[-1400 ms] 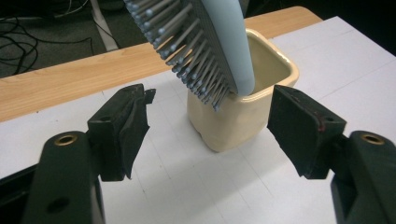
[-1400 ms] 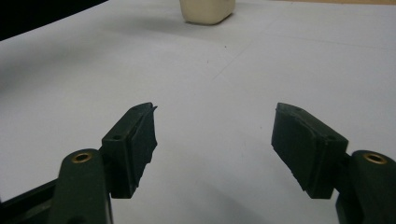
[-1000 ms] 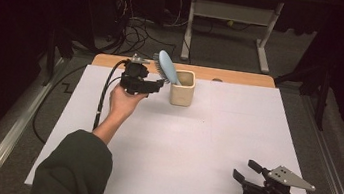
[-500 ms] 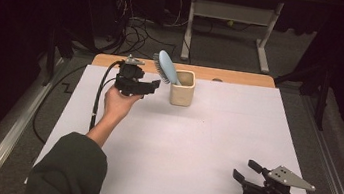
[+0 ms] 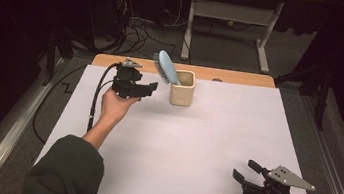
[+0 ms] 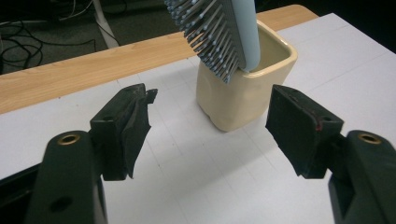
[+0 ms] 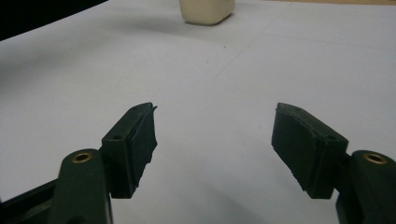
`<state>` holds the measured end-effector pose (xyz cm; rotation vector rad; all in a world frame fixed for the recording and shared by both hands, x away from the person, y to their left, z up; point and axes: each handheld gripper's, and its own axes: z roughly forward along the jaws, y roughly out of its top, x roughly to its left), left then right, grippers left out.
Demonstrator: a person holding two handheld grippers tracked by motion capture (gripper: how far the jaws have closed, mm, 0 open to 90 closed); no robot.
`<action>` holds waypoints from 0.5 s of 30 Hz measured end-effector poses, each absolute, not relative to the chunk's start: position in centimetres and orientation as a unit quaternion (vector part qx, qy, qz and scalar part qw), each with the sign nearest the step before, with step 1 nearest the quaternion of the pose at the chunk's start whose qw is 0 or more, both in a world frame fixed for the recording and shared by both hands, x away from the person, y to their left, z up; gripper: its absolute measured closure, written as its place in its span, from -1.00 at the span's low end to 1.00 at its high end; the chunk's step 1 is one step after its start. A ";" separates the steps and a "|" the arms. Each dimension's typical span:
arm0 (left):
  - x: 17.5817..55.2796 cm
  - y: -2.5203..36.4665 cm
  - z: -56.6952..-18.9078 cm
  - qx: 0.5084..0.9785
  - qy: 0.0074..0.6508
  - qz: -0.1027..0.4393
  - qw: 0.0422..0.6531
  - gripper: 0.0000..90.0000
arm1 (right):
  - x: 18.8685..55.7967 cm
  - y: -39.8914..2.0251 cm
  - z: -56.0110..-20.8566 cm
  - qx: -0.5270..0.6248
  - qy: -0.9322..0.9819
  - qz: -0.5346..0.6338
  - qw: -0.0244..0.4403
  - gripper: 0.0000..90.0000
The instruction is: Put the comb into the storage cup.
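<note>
- Since a second ago the left gripper (image 5: 153,88) has drawn slightly back from the cup (image 5: 182,88), jaws apart and empty; its pads (image 6: 135,126) touch nothing
- Just ahead of those pads stands the cup, a brush (image 5: 165,67) leaning in it, bristles toward the gripper; both sit beyond the jaw tips, not between them
- Right gripper (image 5: 246,171) rests well apart, unmoved, jaws wide and empty over the white table (image 5: 194,145)

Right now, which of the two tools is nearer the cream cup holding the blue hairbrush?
The left tool, open just beside the cream cup; the right tool sits at the table's near edge.
</note>
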<state>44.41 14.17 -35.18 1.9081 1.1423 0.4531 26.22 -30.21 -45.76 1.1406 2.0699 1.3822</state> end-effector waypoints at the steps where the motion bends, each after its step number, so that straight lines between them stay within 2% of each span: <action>1: 44.4 14.2 -35.2 0.762 0.456 0.181 0.423 -0.32 | 26.2 -30.2 -45.8 0.408 0.741 0.495 0.201 -0.30; 15: 43.9 14.7 -35.4 0.760 0.459 0.181 0.422 -0.31 | 26.2 -30.2 -45.7 0.408 0.740 0.495 0.200 -0.30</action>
